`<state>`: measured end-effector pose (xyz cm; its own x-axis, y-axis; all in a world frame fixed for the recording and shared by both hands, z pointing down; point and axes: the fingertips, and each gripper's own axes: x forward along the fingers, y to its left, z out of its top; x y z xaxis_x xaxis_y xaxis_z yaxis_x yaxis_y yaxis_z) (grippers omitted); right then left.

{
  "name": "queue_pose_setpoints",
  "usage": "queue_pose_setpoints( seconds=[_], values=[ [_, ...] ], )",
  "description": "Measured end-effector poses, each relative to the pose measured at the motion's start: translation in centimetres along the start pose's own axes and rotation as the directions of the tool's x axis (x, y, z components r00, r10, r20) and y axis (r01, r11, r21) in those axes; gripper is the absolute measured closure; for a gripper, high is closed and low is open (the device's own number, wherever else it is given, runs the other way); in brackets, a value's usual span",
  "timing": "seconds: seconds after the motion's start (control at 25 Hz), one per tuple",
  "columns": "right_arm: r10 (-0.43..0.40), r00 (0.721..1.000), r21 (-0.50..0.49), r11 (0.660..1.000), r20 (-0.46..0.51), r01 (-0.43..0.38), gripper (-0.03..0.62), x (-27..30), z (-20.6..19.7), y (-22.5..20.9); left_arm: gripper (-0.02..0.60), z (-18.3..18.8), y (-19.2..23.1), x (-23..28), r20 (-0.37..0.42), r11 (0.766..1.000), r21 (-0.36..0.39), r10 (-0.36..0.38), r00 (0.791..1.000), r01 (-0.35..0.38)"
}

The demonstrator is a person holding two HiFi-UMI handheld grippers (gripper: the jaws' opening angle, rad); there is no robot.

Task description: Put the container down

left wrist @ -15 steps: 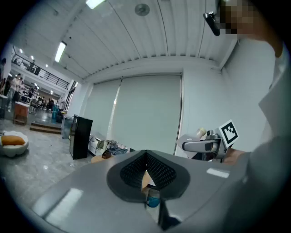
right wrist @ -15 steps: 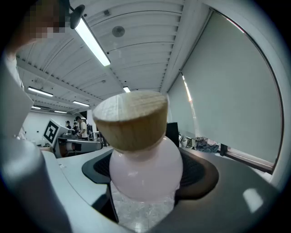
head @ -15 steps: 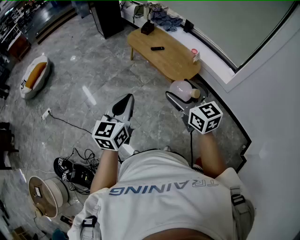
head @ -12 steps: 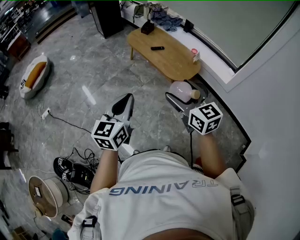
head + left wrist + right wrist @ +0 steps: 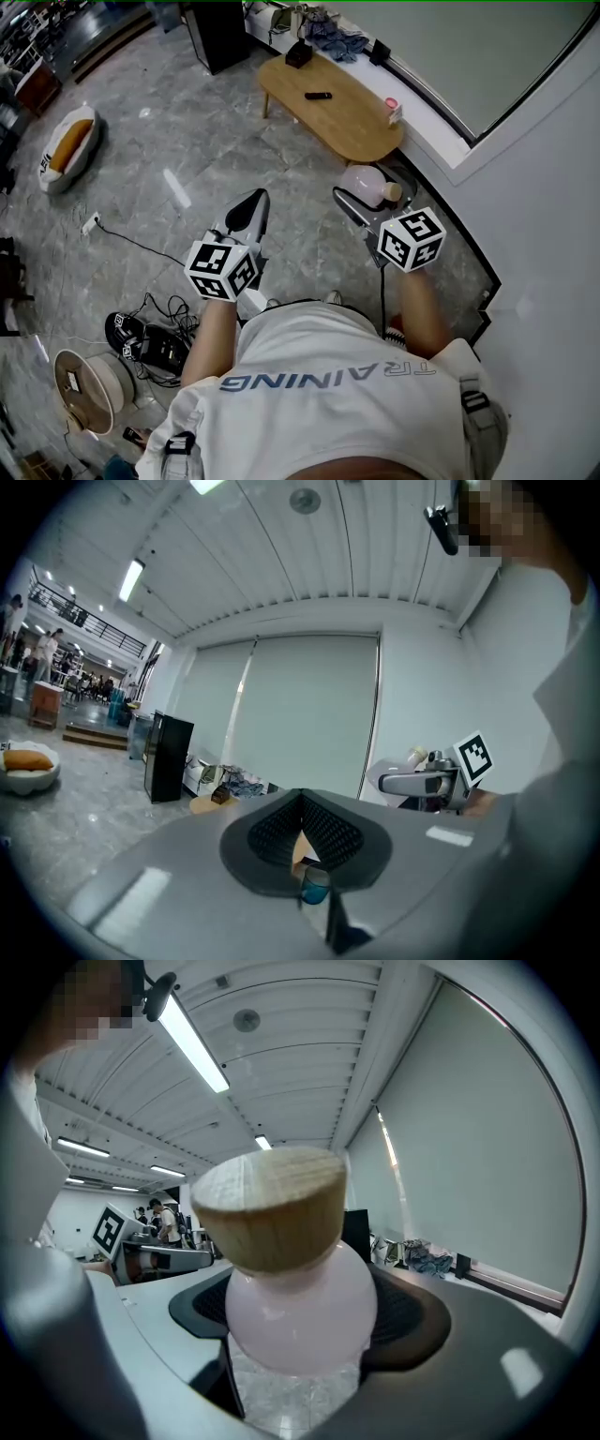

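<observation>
The container [image 5: 361,180] is a pale pink rounded jar with a wooden cork lid [image 5: 391,190]. My right gripper [image 5: 367,201] is shut on it and holds it in the air above the grey floor, near the low wooden table [image 5: 328,108]. In the right gripper view the jar [image 5: 300,1309] and its cork [image 5: 272,1208] fill the space between the dark pads [image 5: 412,1312]. To the left, at about the same height, my left gripper [image 5: 248,208] is shut with nothing in it. Its jaws [image 5: 302,803] meet at the tips.
A remote [image 5: 318,96] and a small pink cup [image 5: 389,103] lie on the oval table. A white wall and window ledge [image 5: 441,141] run along the right. Cables and black gear [image 5: 150,342], a spool [image 5: 84,389] and a white cushion [image 5: 66,150] lie on the floor at left.
Both grippers stay about where they were, and the jar is still held. Only the view has shifted slightly.
</observation>
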<state>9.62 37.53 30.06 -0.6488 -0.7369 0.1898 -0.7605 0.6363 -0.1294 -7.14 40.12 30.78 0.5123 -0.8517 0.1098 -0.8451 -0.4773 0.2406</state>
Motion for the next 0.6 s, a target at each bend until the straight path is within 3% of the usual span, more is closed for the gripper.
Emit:
queue_pose_setpoints(
  seconds=[0.6],
  values=[
    [0.007, 0.999, 0.051, 0.999, 0.047, -0.009, 0.181, 4.4, 0.4, 5.3, 0.580, 0.1, 6.4, -4.4, 0.000, 1.000, -0.004, 0.013, 1.000, -0.013]
  ],
)
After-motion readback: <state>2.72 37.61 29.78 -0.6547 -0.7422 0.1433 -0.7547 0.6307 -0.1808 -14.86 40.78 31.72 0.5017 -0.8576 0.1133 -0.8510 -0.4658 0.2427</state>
